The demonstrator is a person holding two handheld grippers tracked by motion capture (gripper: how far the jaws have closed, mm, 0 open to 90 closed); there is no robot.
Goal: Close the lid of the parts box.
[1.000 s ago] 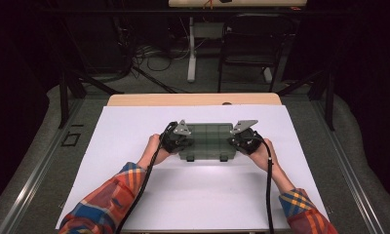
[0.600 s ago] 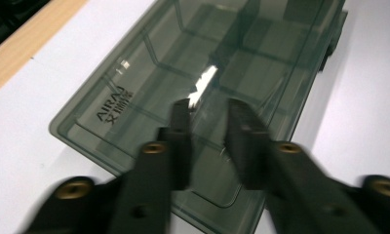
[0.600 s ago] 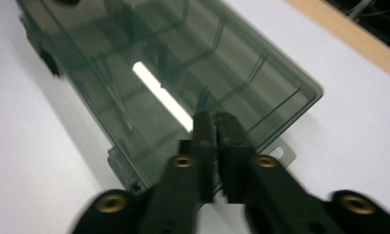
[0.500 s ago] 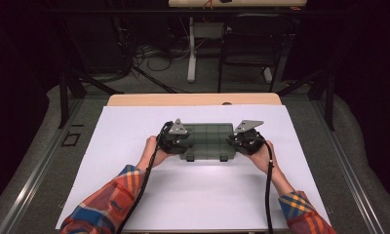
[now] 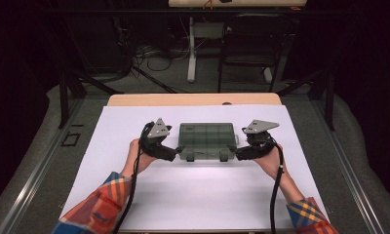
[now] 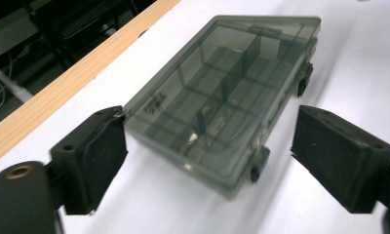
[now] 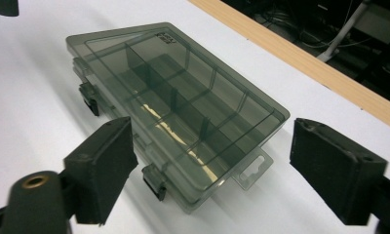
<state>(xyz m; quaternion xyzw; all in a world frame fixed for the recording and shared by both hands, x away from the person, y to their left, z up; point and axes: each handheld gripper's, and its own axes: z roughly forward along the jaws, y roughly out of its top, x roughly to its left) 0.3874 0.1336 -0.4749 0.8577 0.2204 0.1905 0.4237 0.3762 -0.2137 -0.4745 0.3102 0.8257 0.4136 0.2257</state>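
The smoky grey compartment box (image 5: 206, 141) lies flat with its lid shut on the white surface (image 5: 198, 195), near the far wooden edge (image 5: 193, 99), between the left gripper (image 5: 174, 154) and the right gripper (image 5: 237, 155), which sit just off its two short ends. The left gripper's fingers (image 6: 93, 158) have just been opening and now stand wide, one beside the box's near corner and the other apart from it, pressing on nothing. The right gripper's fingers (image 7: 105, 165) have likewise just been opening and stand wide apart, the box's end with its latches (image 7: 155, 181) and hang tab (image 7: 252, 170) lying ahead of them, unheld.
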